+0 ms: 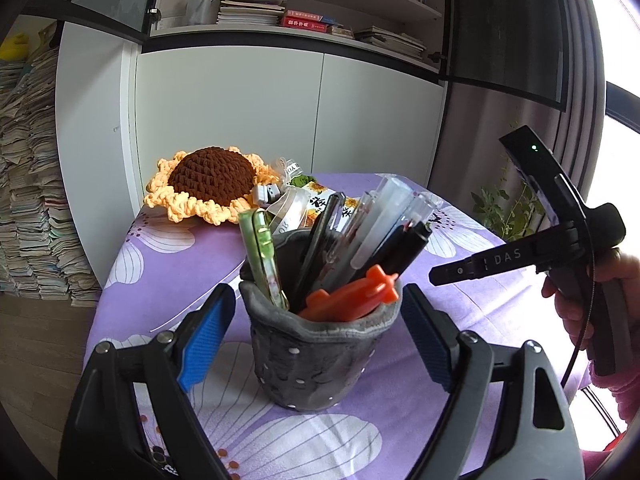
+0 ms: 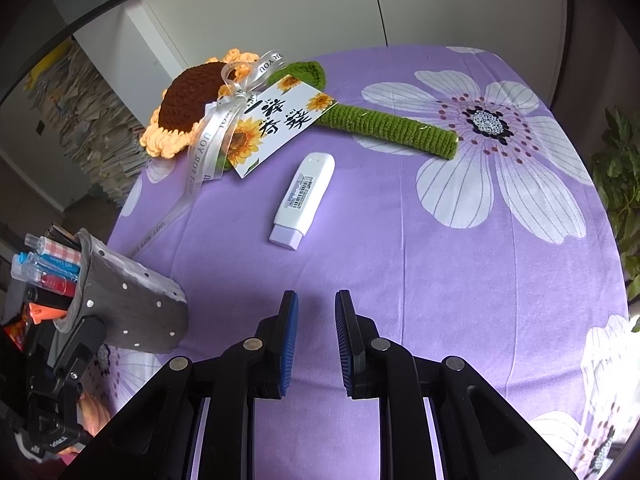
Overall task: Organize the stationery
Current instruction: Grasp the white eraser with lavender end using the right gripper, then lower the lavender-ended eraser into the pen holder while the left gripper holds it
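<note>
Risk: pen holder (image 1: 316,344) is packed and top-heavy; left gripper (image 1: 320,336), fingers wide around it but not touching, could tip it when closing. Correction tape (image 2: 303,201) lies mid-table, well apart from it. Right gripper (image 2: 316,344) narrow, empty, above bare tablecloth (image 2: 460,280); clear run forward.

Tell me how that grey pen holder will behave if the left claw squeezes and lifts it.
The grey pen holder looks soft: its rim sags unevenly, so it would probably deform under the left claw. Packed with tall pens leaning one way, it seems top-heavy and may tip if pushed.
</note>
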{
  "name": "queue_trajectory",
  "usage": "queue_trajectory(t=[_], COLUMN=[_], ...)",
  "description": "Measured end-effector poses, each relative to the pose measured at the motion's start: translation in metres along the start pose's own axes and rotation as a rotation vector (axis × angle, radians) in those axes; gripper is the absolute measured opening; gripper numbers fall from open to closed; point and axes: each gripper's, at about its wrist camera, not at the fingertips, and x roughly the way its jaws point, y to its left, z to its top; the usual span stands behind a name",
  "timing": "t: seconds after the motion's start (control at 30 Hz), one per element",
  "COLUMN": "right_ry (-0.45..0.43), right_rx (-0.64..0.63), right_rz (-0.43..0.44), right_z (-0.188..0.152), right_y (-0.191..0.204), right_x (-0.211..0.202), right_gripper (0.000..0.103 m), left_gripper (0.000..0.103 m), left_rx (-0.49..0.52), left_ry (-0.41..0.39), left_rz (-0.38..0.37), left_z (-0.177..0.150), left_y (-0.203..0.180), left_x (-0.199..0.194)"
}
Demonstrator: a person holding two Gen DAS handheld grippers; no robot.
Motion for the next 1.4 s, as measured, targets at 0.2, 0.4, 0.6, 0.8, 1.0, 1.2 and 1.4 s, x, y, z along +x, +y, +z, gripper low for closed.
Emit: queue_trajectory(t=[0.2,0.4,0.6,0.8,1.0,1.2,1.4], right_ry=[-0.025,0.003,0.083,0.076,0.014,-0.113,-0.183], right_rx=[0.002,0.034,0.089,0.024,-0.051,-0.133,-0.199], right_rz=[-0.041,-0.101,-0.085,-0.151,-0.114,-0.048,-0.004], right_z=[0.04,0.074,0.089,0.097,0.077,0.039,0.007], right_y=[0.007,0.008,0.007,0.021,0.028,0.039,0.05], right_x=[0.012,0.031,0.062,0.076,0.051,-0.023,-0.072], right_gripper=[0.04,0.042,0.042,0.029,0.028,0.027,0.027], left_gripper=[0.073,0.073,0.073,0.074,0.074,0.074,0.075], left_rx=[0.006,0.006,0.006,0.006,0.006,0.006,-0.001], left_ry=[-0.008,-0.008,-0.007,-0.008,-0.007,-0.007,0.006], left_rz=[-0.012,-0.012,-0.012,-0.013,-0.013,-0.013,-0.019], left_z=[0.0,0.001,0.001,0.001,0.001,0.001,0.0], left_y=[-0.001,-0.002,-0.002,-0.002,-0.002,-0.001,0.0], left_x=[-0.002,-0.002,-0.002,-0.002,-0.002,-0.002,0.001])
